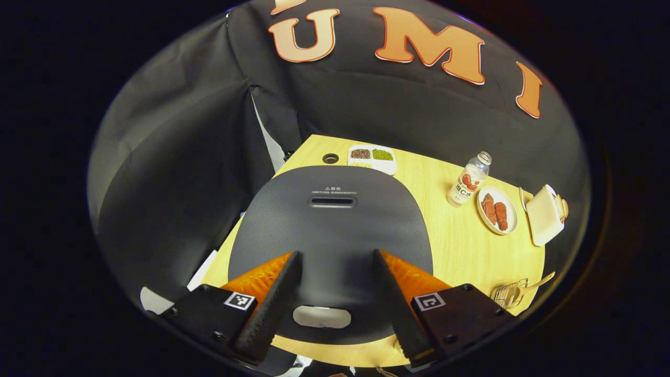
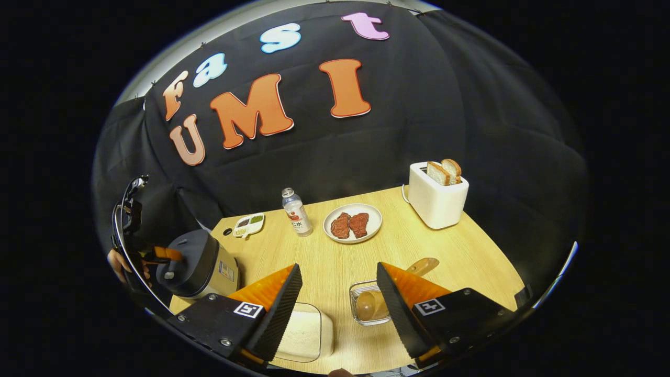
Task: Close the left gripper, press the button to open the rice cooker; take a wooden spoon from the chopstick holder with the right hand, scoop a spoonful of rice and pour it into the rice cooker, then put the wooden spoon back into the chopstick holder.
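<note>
Closed dark-grey ribbed rice cooker (image 1: 331, 230) beneath spread left gripper (image 1: 333, 298). Near right — clear wire chopstick holder (image 2: 366, 301) cradling rounded wooden spoon (image 2: 398, 285), clear tub of white rice (image 2: 303, 332); right gripper (image 2: 339, 309) spread wide, grasping nothing.

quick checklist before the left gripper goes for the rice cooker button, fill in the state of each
1. Left gripper closed for pressing: not ok, its fingers stand wide apart.
2. Left gripper lined up with the button: ok, the pale button lies between its fingers at the lid's near edge.
3. Rice cooker lid shut: ok, the lid lies flat and closed.
4. Wooden spoon in the chopstick holder: ok, its handle pokes out.
5. Right gripper free for the spoon: ok, open and empty.
6. Rice container reachable: ok, it lies just in front of the right gripper.
</note>
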The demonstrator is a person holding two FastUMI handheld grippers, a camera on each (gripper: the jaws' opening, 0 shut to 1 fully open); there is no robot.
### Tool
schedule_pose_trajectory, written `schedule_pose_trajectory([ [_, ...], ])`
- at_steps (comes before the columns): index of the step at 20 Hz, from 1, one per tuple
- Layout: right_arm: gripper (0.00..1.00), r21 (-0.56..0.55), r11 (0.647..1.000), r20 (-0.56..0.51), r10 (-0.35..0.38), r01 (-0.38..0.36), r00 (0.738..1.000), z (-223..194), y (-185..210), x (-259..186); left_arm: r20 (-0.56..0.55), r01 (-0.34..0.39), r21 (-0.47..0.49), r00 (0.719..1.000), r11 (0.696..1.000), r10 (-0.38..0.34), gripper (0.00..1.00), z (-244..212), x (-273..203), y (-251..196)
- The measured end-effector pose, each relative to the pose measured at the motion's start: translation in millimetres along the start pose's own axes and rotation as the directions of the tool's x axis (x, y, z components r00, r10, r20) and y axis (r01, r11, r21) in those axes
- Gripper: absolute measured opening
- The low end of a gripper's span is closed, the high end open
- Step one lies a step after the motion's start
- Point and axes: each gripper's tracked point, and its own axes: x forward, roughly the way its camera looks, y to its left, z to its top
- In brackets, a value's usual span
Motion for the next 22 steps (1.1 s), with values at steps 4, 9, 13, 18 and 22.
schedule_pose_trajectory([
  [4, 0.89, -0.028, 0.999, 0.009, 0.020, -0.020, 1.000, 2.8, 9.7, -6.5, 0.090, -0.016, 0.027, 0.996, 1.000, 0.013, 0.95, 5.7, 1.2, -4.2],
  [9, 0.90, -0.098, 0.995, 0.116, 0.024, -0.013, 0.993, 41.1, 22.7, -24.6, 0.357, 0.015, 0.119, 0.932, 0.993, -0.057, 0.92, 49.7, -59.9, -20.6],
  [13, 0.89, -0.165, 0.986, 0.278, 0.054, -0.008, 0.959, 94.5, 47.5, -47.4, 0.539, 0.106, 0.164, 0.823, 0.981, -0.179, 0.91, 88.0, -134.5, -53.4],
  [18, 0.94, -0.239, 0.971, 0.425, 0.092, 0.014, 0.901, 140.9, 71.2, -77.0, 0.644, 0.211, 0.165, 0.717, 0.963, -0.267, 0.92, 106.5, -198.3, -66.3],
  [22, 0.89, -0.271, 0.962, 0.484, 0.120, 0.018, 0.867, 152.9, 80.2, -89.3, 0.719, 0.228, 0.180, 0.634, 0.957, -0.286, 0.91, 108.9, -235.2, -66.7],
])
